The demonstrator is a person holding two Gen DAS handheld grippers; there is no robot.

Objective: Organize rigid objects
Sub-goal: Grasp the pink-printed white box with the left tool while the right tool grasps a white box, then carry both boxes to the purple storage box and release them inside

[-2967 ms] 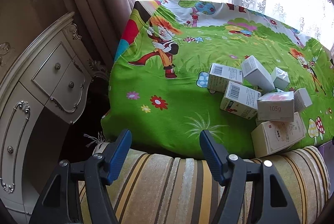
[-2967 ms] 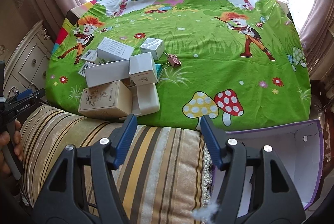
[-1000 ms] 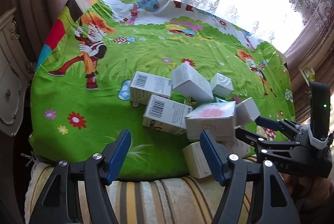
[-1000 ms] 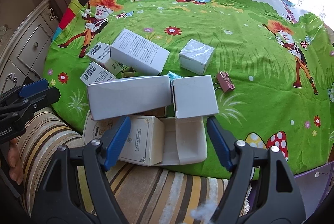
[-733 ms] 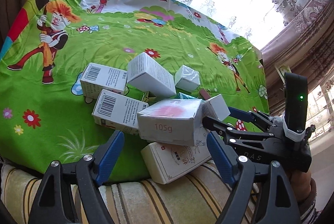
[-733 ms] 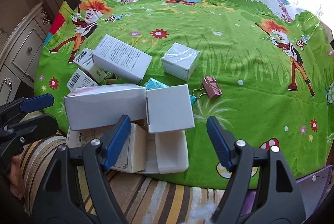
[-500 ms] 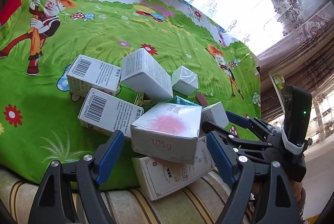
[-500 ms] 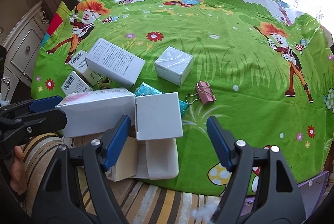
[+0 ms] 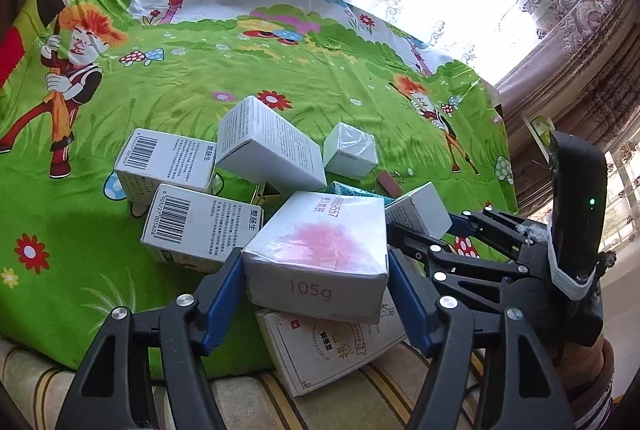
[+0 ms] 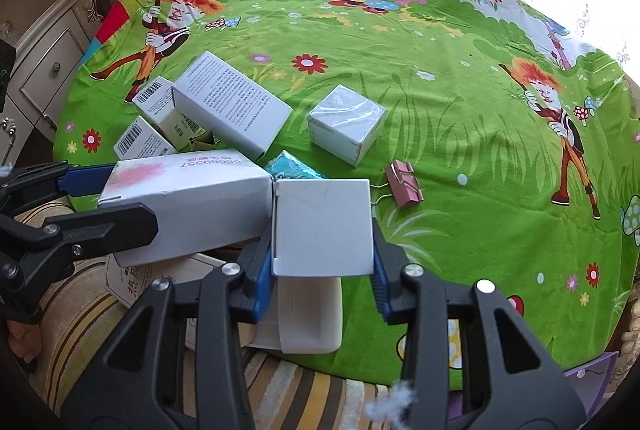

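left tool closing, now around pink-stained box | right tool closing, now around small white box

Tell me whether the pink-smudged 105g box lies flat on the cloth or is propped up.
Propped up and tilted: the 105g box rests on the beige box beneath it, with the left tongs closing on its sides.

A green cartoon cloth bears scattered white boxes and a binder clip.

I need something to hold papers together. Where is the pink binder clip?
In the right wrist view, the pink binder clip lies on the green cloth, right of the plain white box.
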